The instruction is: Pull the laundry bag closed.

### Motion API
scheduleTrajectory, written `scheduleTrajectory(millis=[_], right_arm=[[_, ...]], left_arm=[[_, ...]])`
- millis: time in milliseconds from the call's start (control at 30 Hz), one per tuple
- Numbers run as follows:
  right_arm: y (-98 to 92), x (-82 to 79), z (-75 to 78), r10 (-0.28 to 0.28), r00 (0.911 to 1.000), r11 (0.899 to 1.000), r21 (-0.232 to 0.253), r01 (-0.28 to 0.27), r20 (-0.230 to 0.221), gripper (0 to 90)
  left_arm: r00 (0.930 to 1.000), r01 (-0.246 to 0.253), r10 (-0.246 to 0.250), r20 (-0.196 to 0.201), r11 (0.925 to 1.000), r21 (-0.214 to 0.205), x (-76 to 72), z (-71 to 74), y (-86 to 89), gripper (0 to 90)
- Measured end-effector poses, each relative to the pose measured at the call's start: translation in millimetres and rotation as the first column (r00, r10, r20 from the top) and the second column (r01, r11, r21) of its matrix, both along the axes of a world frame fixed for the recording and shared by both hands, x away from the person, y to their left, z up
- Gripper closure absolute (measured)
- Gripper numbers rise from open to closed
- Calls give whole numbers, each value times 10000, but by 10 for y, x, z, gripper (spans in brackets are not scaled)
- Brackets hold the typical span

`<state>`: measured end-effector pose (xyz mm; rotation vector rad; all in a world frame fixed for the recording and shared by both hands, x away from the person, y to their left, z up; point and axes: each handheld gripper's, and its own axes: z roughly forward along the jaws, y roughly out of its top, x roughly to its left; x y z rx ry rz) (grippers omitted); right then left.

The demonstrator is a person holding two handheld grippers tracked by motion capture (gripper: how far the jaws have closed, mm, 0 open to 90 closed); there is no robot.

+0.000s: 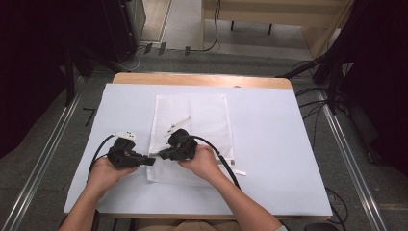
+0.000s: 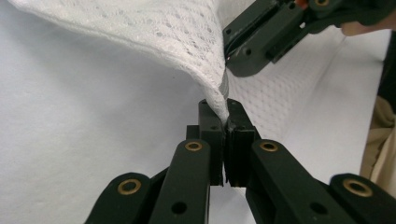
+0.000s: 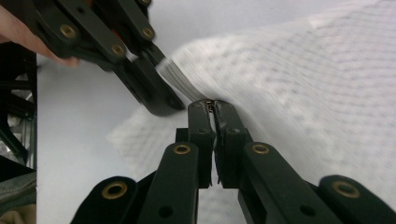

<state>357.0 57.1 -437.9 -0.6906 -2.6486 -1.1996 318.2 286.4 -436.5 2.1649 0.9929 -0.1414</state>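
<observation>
A white mesh bag (image 1: 192, 115) lies flat on the pale table cover (image 1: 269, 144), with its near-left corner lifted. My left gripper (image 1: 150, 161) points right and is shut on that raised corner (image 2: 210, 70), next to a grey zip strip (image 2: 224, 84). My right gripper (image 1: 161, 155) points left and meets it tip to tip. In the right gripper view, the right gripper (image 3: 214, 107) is shut on the bag's edge (image 3: 280, 93), just beside the left gripper (image 3: 170, 100). The left gripper view shows the right gripper (image 2: 231, 53) close above my left jaws (image 2: 225, 114).
A small white strip (image 1: 238, 171) lies on the cover right of my right wrist. The wooden table edge (image 1: 202, 79) shows at the back. Cables (image 1: 221, 159) trail from both grippers. Dark stands and floor rails flank the table.
</observation>
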Motion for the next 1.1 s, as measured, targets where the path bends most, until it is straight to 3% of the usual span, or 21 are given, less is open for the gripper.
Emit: scheduleTrajectory(millis=[133, 300, 400, 533, 700, 867, 1100], right_arm=[[-59, 4, -2, 125, 9998, 9998, 120, -126, 149, 882], [-73, 22, -36, 166, 9999, 9997, 153, -166, 23, 881], [-88, -2, -26, 224, 9995, 9997, 91, -226, 237, 881], [-131, 9, -31, 144, 9998, 9997, 195, -147, 123, 881], [-182, -12, -23, 89, 9996, 10000, 27, -90, 265, 881], [-252, 12, -34, -140, 9999, 9999, 4, 140, 32, 881], [-349, -11, -26, -177, 9998, 9998, -77, 178, 71, 881]], left_arm=[[9998, 67, -71, -203, 9998, -194, 3, -11, -5, 891], [9999, 53, -54, -131, 10000, -48, -5, -18, -25, 889], [9999, 33, -34, -115, 9999, -106, -6, -23, -24, 889], [9998, -14, 7, -205, 9995, -313, -15, -2, -32, 889], [9997, -14, 8, -237, 9998, -222, -20, -7, -32, 889], [9998, -37, 34, -214, 9998, -173, -22, -8, -28, 890], [9998, 13, -16, -220, 9999, -123, -28, -14, -48, 889]])
